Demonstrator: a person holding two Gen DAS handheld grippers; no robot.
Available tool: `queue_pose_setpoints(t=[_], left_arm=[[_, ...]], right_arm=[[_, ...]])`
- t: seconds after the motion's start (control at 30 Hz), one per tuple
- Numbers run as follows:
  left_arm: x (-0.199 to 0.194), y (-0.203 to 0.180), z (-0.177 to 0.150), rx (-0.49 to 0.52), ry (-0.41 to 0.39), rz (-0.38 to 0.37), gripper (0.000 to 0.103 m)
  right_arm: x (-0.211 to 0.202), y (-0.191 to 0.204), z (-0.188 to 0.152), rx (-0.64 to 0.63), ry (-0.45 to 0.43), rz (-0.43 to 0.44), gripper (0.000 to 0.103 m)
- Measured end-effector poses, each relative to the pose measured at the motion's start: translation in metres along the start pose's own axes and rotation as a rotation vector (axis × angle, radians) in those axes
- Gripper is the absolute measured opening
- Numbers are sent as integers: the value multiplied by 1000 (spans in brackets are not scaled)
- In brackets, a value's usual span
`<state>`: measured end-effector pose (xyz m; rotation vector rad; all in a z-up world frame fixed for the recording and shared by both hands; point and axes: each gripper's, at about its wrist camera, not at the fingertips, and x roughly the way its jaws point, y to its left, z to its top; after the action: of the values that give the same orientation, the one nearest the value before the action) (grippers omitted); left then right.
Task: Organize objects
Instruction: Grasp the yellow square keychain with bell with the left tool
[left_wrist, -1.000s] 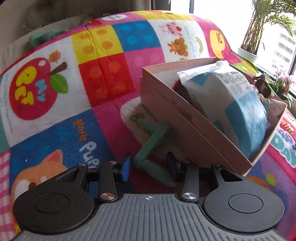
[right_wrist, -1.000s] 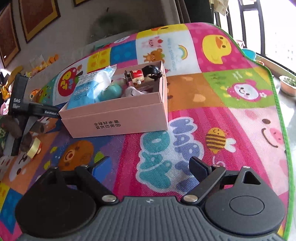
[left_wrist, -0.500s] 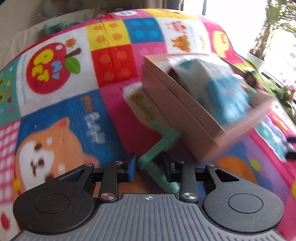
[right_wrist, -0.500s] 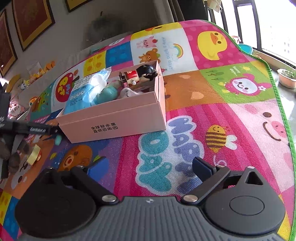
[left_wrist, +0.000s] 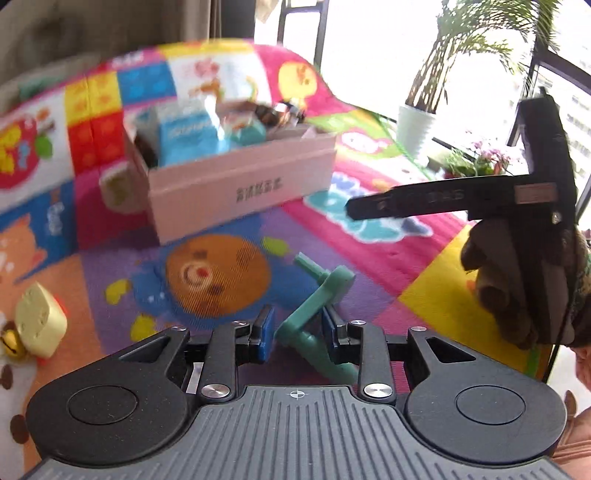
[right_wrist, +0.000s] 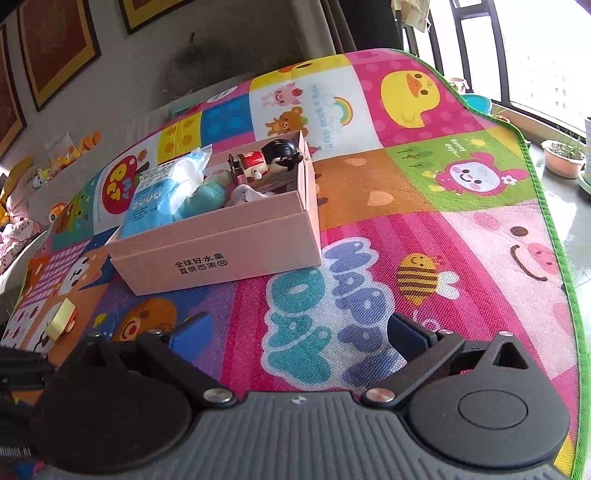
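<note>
My left gripper (left_wrist: 297, 326) is shut on a green plastic toy piece (left_wrist: 314, 295) and holds it above the colourful play mat (left_wrist: 221, 269). A pink cardboard box (left_wrist: 236, 181) stands ahead of it, blurred, holding a blue-white packet (left_wrist: 188, 136) and small toys. In the right wrist view the same box (right_wrist: 221, 243) holds the packet (right_wrist: 162, 192), a teal toy (right_wrist: 203, 195) and a black-haired doll (right_wrist: 273, 158). My right gripper (right_wrist: 299, 332) is open and empty, low over the mat (right_wrist: 461, 240), in front of the box.
A pale yellow block (left_wrist: 38, 325) with a small bell (left_wrist: 11, 343) lies on the mat at the left; the block shows in the right wrist view too (right_wrist: 61, 323). Potted plants (left_wrist: 424, 114) stand by the window. Soft toys (right_wrist: 22, 184) line the far wall.
My left gripper has pulled back and swung right with the green piece, so the box's front face now shows. The right gripper rose slightly and stays open.
</note>
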<state>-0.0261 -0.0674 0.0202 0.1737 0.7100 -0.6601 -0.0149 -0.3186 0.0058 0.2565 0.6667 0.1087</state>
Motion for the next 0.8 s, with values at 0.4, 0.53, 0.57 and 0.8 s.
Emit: queue_pose_setpoints(t=[0.4, 0.53, 0.57, 0.8], left_arm=[[-78, 118, -9, -532, -161, 281, 31], [-78, 145, -21, -730, -137, 240, 31], [-76, 147, -21, -749, -136, 236, 31], [-50, 146, -7, -756, -89, 291, 31]], right_arm=[[-2, 1, -1, 2, -7, -6, 103], [-1, 1, -1, 0, -1, -8, 103], [-1, 1, -1, -2, 1, -10, 103], [-2, 0, -1, 5, -6, -13, 103]])
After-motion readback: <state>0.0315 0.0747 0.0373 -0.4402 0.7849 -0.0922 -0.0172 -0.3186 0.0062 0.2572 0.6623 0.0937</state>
